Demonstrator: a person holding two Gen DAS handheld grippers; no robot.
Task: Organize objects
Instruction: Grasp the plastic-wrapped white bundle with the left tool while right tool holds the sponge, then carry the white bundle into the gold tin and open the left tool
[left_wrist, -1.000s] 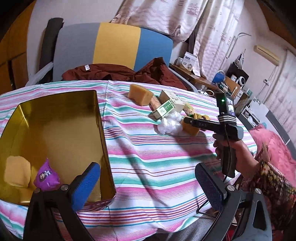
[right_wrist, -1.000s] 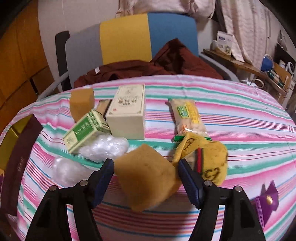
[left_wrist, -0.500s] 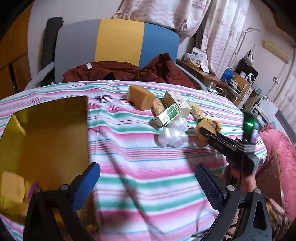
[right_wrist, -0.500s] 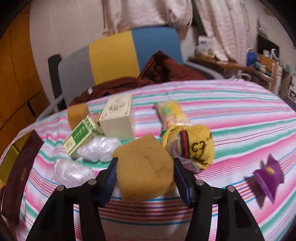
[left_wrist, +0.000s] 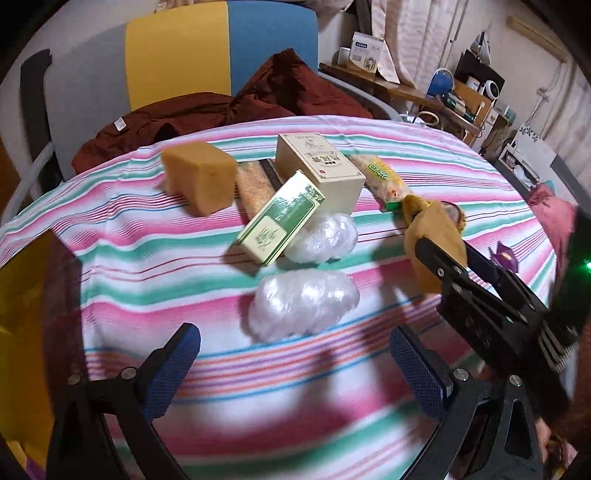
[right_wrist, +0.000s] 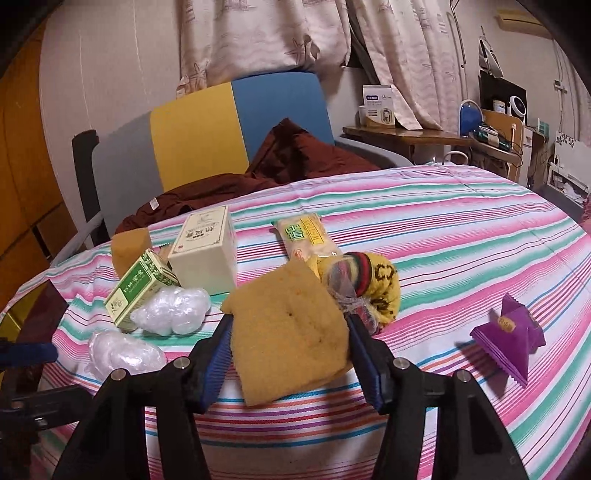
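The right gripper (right_wrist: 290, 354), tilted down, clamps a mustard-yellow sponge block (right_wrist: 291, 332), jaws easing apart; the left gripper (left_wrist: 295, 373) gapes empty over the striped tablecloth (left_wrist: 155, 236)

A lived-in room of a home is shown, not a lab or a shop. The desk (right_wrist: 461, 229) is covered with a pink, green and white striped household cloth. Behind it a padded chair (right_wrist: 236, 125) in grey, yellow and blue panels is seen, with a dark red garment (right_wrist: 295, 155) thrown over its seat. Patterned curtains (right_wrist: 295, 33) with starfish prints are hung along the wall. A wooden side shelf (right_wrist: 406, 133) is crowded with a small carton, a blue lamp and a small white fan. An air-conditioning unit (left_wrist: 535, 33) is mounted high on the wall, and wooden cupboard panels (right_wrist: 22, 166) are seen at the left.
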